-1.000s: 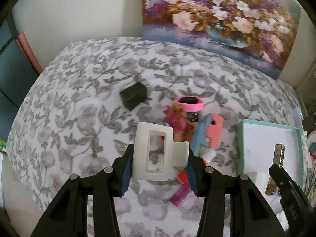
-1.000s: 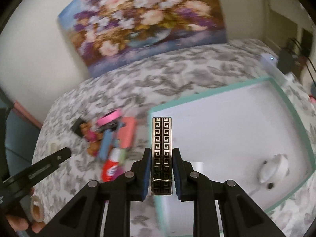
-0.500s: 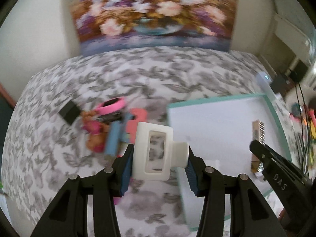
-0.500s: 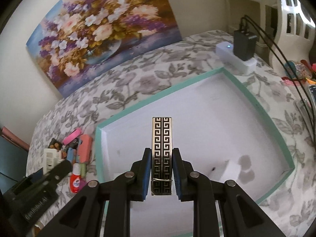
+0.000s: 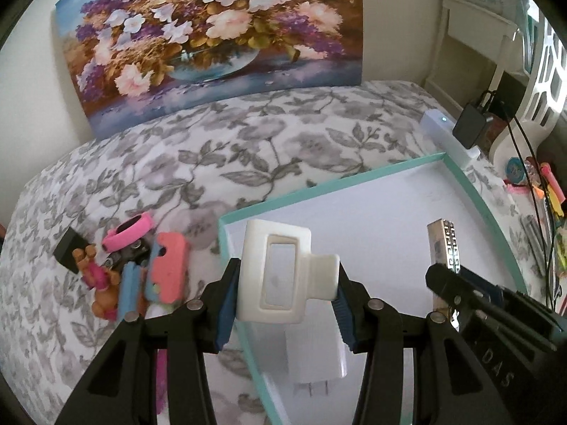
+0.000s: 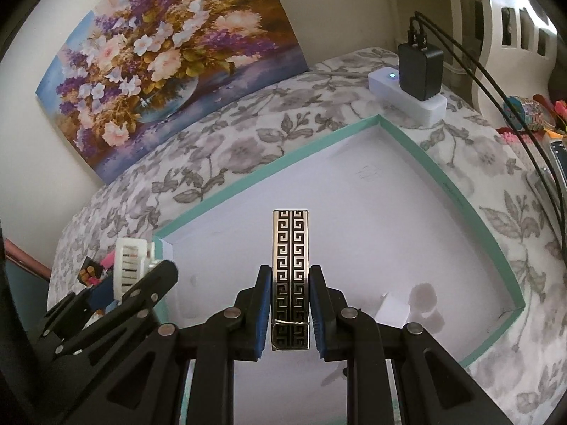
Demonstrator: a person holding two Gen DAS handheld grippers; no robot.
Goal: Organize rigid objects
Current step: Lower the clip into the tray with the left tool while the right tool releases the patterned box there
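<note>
My left gripper (image 5: 285,285) clamps a white plastic holder (image 5: 280,272) above the left rim of the teal-edged tray (image 5: 319,191) on the floral bedspread (image 5: 212,156). My right gripper (image 6: 290,304) pinches a Greek-key patterned lighter (image 6: 290,265) upright over the tray's white floor, where a white charger plug (image 5: 315,357) lies near the front-left corner. Pink and blue trinkets (image 5: 141,272) crowd the bedspread just left of the tray.
</note>
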